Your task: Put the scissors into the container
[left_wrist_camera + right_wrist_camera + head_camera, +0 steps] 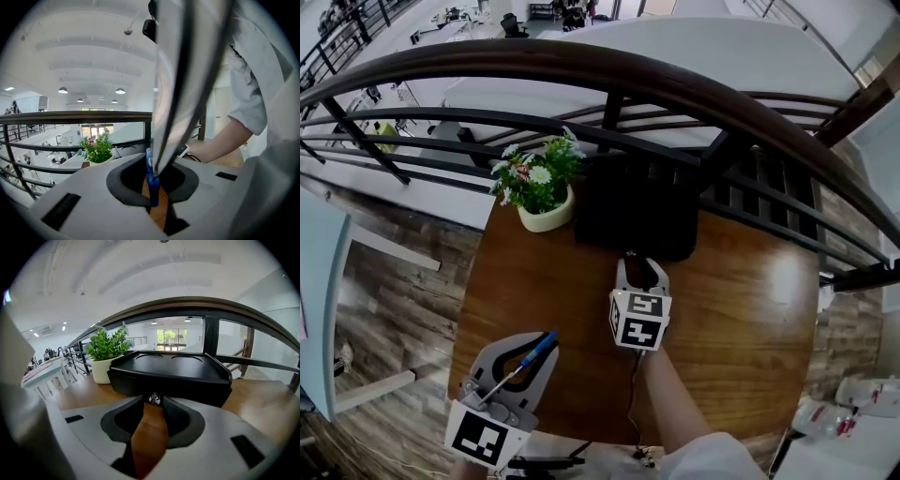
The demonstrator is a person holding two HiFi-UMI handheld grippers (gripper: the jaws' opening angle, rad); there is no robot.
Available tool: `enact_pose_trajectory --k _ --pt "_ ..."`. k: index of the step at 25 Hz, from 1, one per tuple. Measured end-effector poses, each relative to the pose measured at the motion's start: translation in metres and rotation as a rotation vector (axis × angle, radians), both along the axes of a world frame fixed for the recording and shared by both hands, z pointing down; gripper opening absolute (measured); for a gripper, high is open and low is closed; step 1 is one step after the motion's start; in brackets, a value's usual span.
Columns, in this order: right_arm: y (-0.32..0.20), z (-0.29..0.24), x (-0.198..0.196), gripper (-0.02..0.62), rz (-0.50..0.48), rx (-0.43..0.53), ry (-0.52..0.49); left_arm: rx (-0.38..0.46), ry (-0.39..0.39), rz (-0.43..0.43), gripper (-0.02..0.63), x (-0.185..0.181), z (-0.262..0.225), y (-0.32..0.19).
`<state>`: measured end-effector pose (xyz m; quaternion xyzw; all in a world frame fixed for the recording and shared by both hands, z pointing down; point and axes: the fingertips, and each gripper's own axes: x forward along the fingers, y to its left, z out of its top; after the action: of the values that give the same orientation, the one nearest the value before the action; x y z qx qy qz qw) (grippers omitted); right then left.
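The scissors (525, 361) have a blue handle and silver blades. My left gripper (546, 339) is shut on them over the table's near left corner. In the left gripper view the blue handle (152, 180) sits between the jaws and the blades rise close past the camera. The black container (637, 216) stands at the back of the table. My right gripper (639, 264) is up against its front face. In the right gripper view its jaws (153, 403) close on a small metal knob (153, 398) on the container (178, 373).
A potted plant (539, 187) in a cream pot stands left of the container. The round wooden table (750, 309) is bounded behind by a dark curved railing (581, 70). A person's forearm (670, 394) reaches in from below.
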<state>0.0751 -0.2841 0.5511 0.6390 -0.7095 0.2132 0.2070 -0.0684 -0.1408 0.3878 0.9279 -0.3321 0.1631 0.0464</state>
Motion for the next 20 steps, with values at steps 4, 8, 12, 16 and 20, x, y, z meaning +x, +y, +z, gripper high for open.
enact_pose_trajectory --k 4,8,12,16,20 --pt "-0.004 0.003 -0.002 0.115 0.015 0.0 -0.008 -0.002 -0.011 0.011 0.055 0.0 0.003 0.001" --pt "-0.006 0.007 0.001 0.115 0.05 -0.015 -0.014 0.001 -0.028 0.022 0.055 -0.003 0.005 0.002" --pt "-0.009 0.012 0.004 0.114 0.07 -0.031 0.006 0.003 -0.028 0.027 0.055 -0.003 0.007 0.001" --pt "-0.008 0.011 0.003 0.095 0.086 -0.036 -0.009 0.003 -0.024 0.029 0.055 -0.002 0.005 0.001" --pt "-0.005 0.012 0.003 0.094 0.089 -0.041 -0.017 0.006 -0.024 0.039 0.055 0.0 0.005 0.003"
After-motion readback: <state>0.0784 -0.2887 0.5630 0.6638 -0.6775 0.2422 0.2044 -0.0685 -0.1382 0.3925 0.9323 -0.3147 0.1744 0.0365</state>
